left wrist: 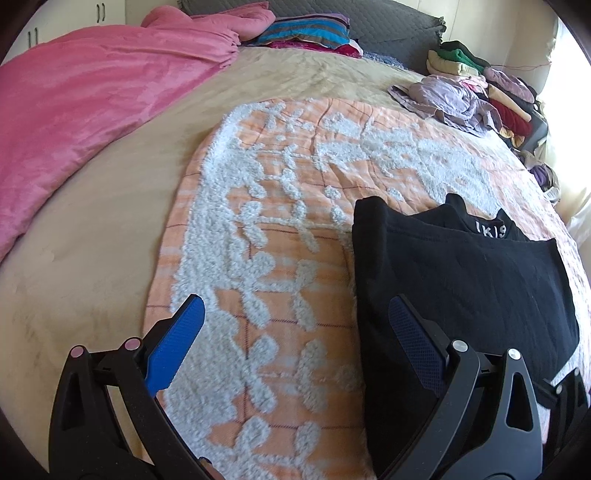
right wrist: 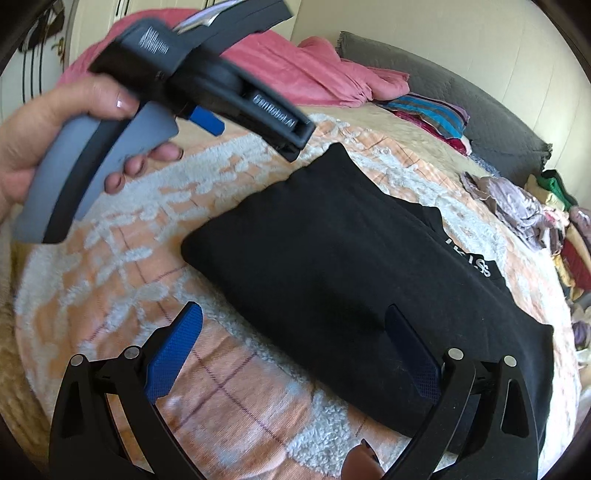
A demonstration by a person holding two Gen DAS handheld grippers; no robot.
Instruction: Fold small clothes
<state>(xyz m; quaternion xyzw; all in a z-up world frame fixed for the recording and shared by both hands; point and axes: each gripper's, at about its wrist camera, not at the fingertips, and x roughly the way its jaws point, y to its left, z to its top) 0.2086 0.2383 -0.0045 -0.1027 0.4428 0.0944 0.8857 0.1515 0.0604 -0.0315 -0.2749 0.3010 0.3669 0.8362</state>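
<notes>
A folded black garment (left wrist: 465, 273) with white lettering lies on the orange and white textured blanket (left wrist: 280, 229); it also shows in the right wrist view (right wrist: 332, 258). My left gripper (left wrist: 295, 314) is open and empty above the blanket, its right finger over the garment's left edge. My right gripper (right wrist: 293, 325) is open and empty above the garment's near edge. The left gripper's body (right wrist: 207, 81), held in a hand, shows at the upper left of the right wrist view, above the blanket.
A pink duvet (left wrist: 92, 92) lies at the left of the bed. Striped pillows (left wrist: 310, 33) and a grey headboard are at the back. A pile of loose and folded clothes (left wrist: 472, 92) sits at the far right edge, also in the right wrist view (right wrist: 535, 218).
</notes>
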